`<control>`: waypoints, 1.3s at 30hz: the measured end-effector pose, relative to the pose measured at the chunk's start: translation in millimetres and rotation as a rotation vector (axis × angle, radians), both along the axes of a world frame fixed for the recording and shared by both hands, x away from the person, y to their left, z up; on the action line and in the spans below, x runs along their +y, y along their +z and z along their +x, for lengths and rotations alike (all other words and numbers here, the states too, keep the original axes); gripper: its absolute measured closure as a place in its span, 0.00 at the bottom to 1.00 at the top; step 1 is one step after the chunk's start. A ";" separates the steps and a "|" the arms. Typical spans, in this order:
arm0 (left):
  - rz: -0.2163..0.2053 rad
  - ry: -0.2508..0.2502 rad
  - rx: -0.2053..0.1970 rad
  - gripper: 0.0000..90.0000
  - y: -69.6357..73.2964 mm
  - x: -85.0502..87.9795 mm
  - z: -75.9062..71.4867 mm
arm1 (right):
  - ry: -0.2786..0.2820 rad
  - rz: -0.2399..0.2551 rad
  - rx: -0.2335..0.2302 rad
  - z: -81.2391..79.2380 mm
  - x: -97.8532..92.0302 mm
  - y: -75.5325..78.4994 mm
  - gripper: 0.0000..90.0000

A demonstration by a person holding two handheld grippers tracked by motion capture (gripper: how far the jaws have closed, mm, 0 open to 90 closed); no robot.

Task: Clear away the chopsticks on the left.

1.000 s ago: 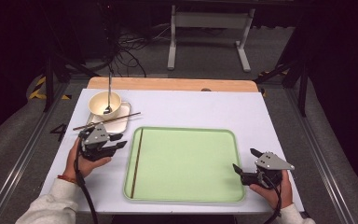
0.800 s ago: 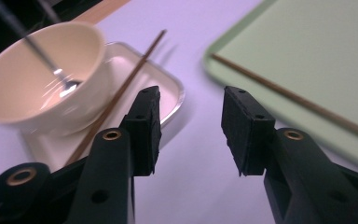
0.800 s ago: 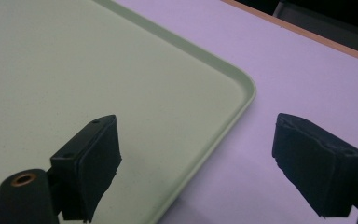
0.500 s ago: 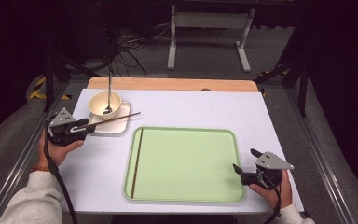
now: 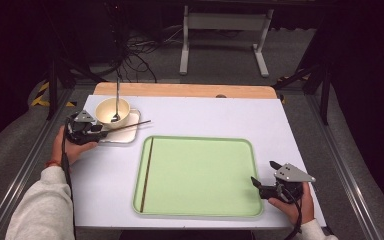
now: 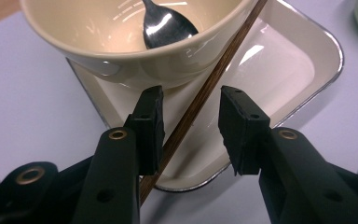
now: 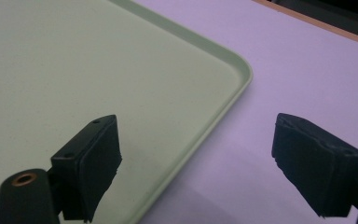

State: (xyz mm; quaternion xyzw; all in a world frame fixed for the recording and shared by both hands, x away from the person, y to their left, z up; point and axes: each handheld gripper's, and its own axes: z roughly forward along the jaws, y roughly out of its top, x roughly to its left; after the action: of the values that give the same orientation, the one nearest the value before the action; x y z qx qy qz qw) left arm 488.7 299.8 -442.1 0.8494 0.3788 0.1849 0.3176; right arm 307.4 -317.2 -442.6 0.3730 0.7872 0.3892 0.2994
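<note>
Going for the 2nd chopstick (image 6: 200, 95), it's leaning across the small tray (image 6: 303, 70) by the bowl (image 6: 121, 51). Left gripper (image 6: 191, 126) straddles it, jaws just closing a bit, pads not pinching yet. Next: squeeze, lift, carry to the green tray (image 5: 200, 175). Right gripper (image 7: 196, 163) idle, wide open.

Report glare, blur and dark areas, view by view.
High view: floor beyond the table falls into darkness. Left gripper view: glare streaks on the spoon, bowl and small tray; the near jaws look soft. Right gripper view: even light, green tray matte, jaws slightly blurred.
</note>
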 end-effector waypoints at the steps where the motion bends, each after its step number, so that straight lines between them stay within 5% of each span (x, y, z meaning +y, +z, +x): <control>1: 0.003 -0.001 0.008 0.68 -1.7 -1.3 1.8 | -0.001 0.000 -0.002 -0.6 -0.1 0.5 0.17; 5: 0.052 -0.008 0.057 0.76 -7.8 -4.7 6.7 | 0.002 0.000 0.001 -1.4 -0.1 -0.2 0.17; 10: 0.042 -0.055 0.095 0.86 -5.8 -7.1 4.3 | 0.001 0.001 -0.002 -1.6 -0.7 0.4 0.17; 14: 0.046 -0.107 0.095 0.93 1.1 -12.1 -0.3 | 0.003 0.000 -0.005 -2.1 -0.4 1.0 0.17; 18: 0.052 -0.102 0.076 0.94 9.1 -16.2 -6.5 | 0.003 0.001 -0.009 -2.6 -0.3 1.8 0.17; 21: -0.026 -0.064 0.077 0.94 17.4 -15.2 -15.6 | 0.005 0.002 -0.012 -3.2 -0.3 2.6 0.17; 26: -0.131 -0.049 0.023 0.94 33.4 -12.6 -38.3 | 0.003 0.007 -0.014 -3.4 -0.6 3.1 0.17; 29: -0.152 -0.060 -0.005 0.94 39.9 -15.2 -53.7 | 0.006 0.006 -0.018 -4.2 0.2 3.9 0.17; 35: -0.221 -0.142 -0.058 0.94 51.9 -33.7 -87.0 | 0.002 0.015 -0.022 -5.1 -1.3 5.4 0.17; 39: -0.275 -0.239 -0.078 0.94 59.0 -67.3 -111.0 | 0.005 0.014 -0.023 -5.3 0.1 5.7 0.17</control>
State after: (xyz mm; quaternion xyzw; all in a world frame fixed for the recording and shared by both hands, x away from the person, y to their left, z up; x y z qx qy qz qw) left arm 377.8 232.5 -383.1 0.8292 0.2842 0.1251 0.4648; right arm 302.1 -317.1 -436.9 0.3686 0.7820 0.3996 0.3050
